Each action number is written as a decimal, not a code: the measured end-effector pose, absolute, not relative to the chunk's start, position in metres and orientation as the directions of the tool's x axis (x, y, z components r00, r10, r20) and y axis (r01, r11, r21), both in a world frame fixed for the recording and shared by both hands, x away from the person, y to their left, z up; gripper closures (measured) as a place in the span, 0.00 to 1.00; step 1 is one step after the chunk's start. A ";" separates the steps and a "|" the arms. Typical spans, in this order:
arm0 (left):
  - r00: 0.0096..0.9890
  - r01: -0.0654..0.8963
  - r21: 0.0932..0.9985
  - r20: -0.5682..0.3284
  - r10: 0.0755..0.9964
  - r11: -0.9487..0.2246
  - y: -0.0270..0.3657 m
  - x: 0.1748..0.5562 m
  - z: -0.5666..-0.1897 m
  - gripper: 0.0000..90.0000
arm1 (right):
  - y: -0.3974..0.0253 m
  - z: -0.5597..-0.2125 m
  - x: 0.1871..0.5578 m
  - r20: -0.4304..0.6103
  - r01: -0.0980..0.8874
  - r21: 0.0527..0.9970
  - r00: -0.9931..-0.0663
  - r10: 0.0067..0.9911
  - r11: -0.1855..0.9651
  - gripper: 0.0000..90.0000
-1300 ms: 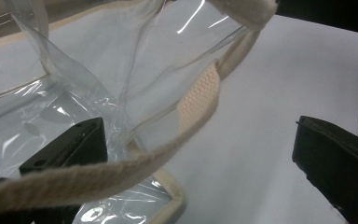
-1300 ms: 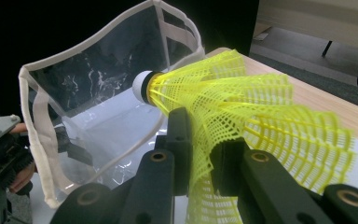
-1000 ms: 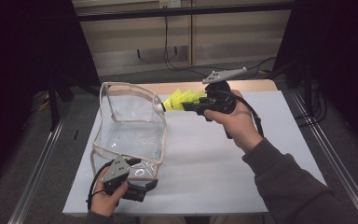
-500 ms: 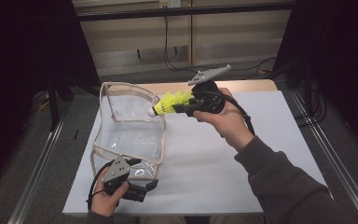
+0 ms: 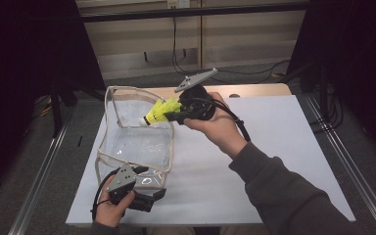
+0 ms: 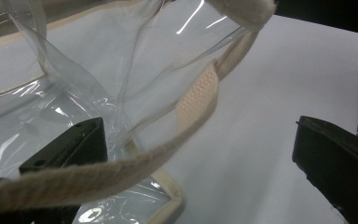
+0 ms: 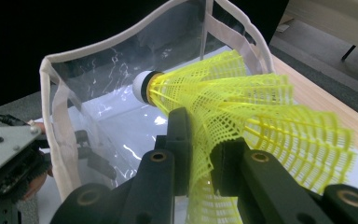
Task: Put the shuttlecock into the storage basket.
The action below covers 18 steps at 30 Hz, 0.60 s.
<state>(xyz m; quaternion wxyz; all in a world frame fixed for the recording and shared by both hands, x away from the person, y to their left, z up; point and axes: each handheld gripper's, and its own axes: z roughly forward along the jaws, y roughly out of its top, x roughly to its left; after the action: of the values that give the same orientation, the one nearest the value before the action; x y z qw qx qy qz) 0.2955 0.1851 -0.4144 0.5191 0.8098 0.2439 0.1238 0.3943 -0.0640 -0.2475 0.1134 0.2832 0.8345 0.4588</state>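
Right gripper (image 5: 172, 116): clenched on the yellow shuttlecock (image 5: 159, 111), jaws pinching the mesh skirt, white cork tip pointing away from the hand.
Shuttlecock's place: ahead of the right jaws, held in the air just over the near-side rim of the clear bag (image 5: 138, 147), cork tip at the opening, not yet inside.
Left gripper (image 5: 152, 197): jaws spread wide at the bag's near corner; one jaw sits by the plastic wall and the cream webbing strap (image 6: 196, 95) crosses in front of it. It looks to steady the bag rather than pinch it.
Progress: pickup and carry look done; lowering the shuttlecock into the bag and letting go are left.
Edges: the floppy cream-trimmed rim lies directly below the cork and could catch the skirt.
Open room: the bag mouth gapes beyond the tip; the white mat (image 5: 274, 147) to the right hand's side is bare.
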 end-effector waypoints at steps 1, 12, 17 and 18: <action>0.850 0.267 0.901 -0.054 0.524 -0.341 0.185 0.295 -0.414 0.03 | -0.062 -0.247 0.395 0.068 0.367 0.830 -0.814 0.577 0.419 0.89; 0.849 0.265 0.901 -0.049 0.525 -0.345 0.186 0.295 -0.414 0.04 | -0.036 -0.250 0.398 0.047 0.358 0.823 -0.817 0.575 0.441 0.89; 0.851 0.262 0.902 -0.048 0.523 -0.344 0.186 0.295 -0.414 0.04 | -0.026 -0.253 0.400 0.045 0.357 0.821 -0.818 0.573 0.446 0.89; 0.852 0.267 0.902 -0.056 0.521 -0.339 0.186 0.295 -0.414 0.04 | -0.024 -0.254 0.401 0.044 0.358 0.819 -0.818 0.573 0.448 0.89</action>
<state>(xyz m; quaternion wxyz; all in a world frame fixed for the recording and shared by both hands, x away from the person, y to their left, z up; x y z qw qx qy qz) 0.2951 0.1855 -0.4143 0.5208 0.8091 0.2437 0.1219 0.4006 -0.0242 -0.2544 0.1203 0.2763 0.8425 0.4466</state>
